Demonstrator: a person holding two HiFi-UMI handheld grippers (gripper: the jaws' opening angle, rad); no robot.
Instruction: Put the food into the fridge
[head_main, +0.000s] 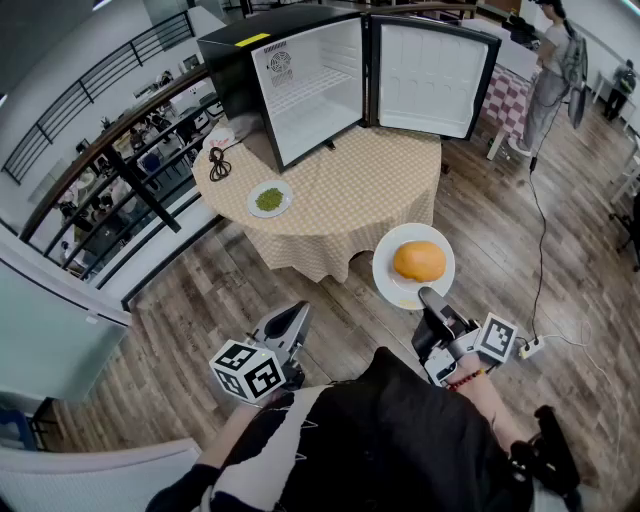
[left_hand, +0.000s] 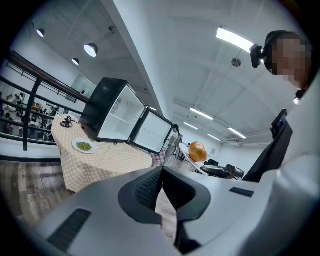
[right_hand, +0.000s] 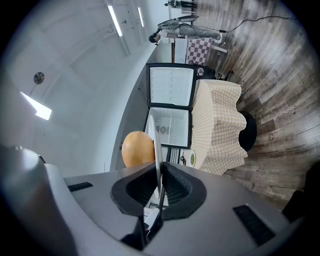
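A black mini fridge (head_main: 290, 75) stands on the round checked table (head_main: 360, 190), its door (head_main: 425, 78) swung wide and its white inside bare. On the cloth lies a small white plate of green food (head_main: 269, 199). My right gripper (head_main: 430, 298) is shut on the rim of a white plate (head_main: 390, 270) that carries a round orange food (head_main: 419, 260), held in the air in front of the table. In the right gripper view the plate's edge (right_hand: 156, 145) runs between the jaws, beside the orange food (right_hand: 137, 148). My left gripper (head_main: 298, 314) is shut on nothing, low at the left.
A black cable (head_main: 218, 163) lies coiled at the table's left edge. A railing (head_main: 120, 150) runs along the left. A person (head_main: 548, 70) stands at the far right. A power strip (head_main: 530, 347) with its cord lies on the wood floor.
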